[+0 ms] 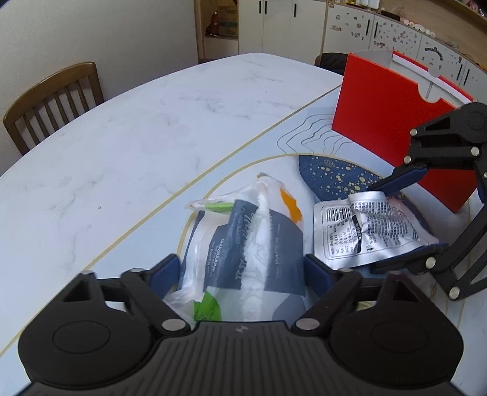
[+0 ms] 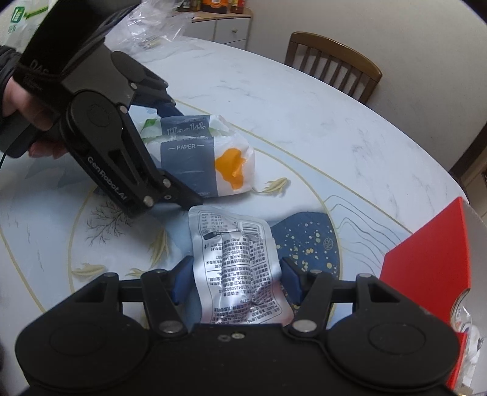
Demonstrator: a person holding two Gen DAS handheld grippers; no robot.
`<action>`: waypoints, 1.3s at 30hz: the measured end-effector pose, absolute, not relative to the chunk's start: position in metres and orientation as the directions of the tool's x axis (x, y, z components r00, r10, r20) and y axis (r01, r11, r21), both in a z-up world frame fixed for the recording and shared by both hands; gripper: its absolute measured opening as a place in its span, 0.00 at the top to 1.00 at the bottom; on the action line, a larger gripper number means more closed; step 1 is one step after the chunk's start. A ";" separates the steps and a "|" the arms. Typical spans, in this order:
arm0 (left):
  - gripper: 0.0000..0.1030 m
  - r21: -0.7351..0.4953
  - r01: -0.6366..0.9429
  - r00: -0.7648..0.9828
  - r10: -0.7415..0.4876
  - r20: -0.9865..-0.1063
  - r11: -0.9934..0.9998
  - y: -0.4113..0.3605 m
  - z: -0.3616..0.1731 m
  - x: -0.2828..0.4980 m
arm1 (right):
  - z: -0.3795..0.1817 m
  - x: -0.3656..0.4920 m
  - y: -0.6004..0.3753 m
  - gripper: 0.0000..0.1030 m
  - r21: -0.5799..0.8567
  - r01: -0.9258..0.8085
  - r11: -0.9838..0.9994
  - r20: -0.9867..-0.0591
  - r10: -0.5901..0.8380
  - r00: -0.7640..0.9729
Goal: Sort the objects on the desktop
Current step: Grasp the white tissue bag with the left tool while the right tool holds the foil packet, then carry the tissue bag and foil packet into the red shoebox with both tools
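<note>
A white marbled table (image 1: 127,128) fills most of the room view, ringed by white cabinets (image 1: 283,27) and a wooden chair (image 1: 51,100). On it lies a pale blue printed mat (image 2: 304,170) with gold curves and fish. A red box (image 1: 392,121) stands upright at the mat's far edge. The tissue pack (image 1: 243,243) lies on the mat between the left gripper's (image 1: 243,271) fingers, which flank it at both sides without visibly clamping. The right gripper (image 2: 236,277) clenches the crumpled silver foil pouch (image 2: 240,268) beside it.
</note>
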State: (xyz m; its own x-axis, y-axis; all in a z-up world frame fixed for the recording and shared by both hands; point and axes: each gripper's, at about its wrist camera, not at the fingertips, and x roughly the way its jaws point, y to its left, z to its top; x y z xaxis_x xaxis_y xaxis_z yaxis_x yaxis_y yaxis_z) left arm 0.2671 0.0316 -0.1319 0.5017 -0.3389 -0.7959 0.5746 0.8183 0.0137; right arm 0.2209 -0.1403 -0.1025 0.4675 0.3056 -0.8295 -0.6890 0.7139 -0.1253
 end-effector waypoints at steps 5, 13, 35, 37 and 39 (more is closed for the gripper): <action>0.37 0.016 0.550 0.506 -0.318 -0.802 0.835 0.026 -0.128 0.262 | -0.100 0.217 -0.140 0.43 -0.118 -0.642 0.758 -0.826 0.283 0.487; 0.49 -0.011 0.480 0.511 -0.290 -0.810 0.877 0.028 -0.120 0.233 | -0.086 0.200 -0.148 0.43 -0.100 -0.590 0.801 -0.810 0.279 0.515; 0.51 -0.112 0.418 0.562 -0.353 -0.748 0.902 -0.003 -0.034 0.150 | -0.018 0.132 -0.191 0.43 0.016 -0.425 0.905 -0.717 0.307 0.626; 0.51 -0.117 0.417 0.563 -0.357 -0.745 0.901 -0.010 -0.029 0.147 | -0.012 0.126 -0.197 0.43 0.022 -0.414 0.910 -0.707 0.307 0.637; 0.51 -0.122 0.423 0.562 -0.366 -0.742 0.898 -0.019 -0.023 0.145 | -0.006 0.121 -0.203 0.43 0.021 -0.404 0.915 -0.697 0.303 0.650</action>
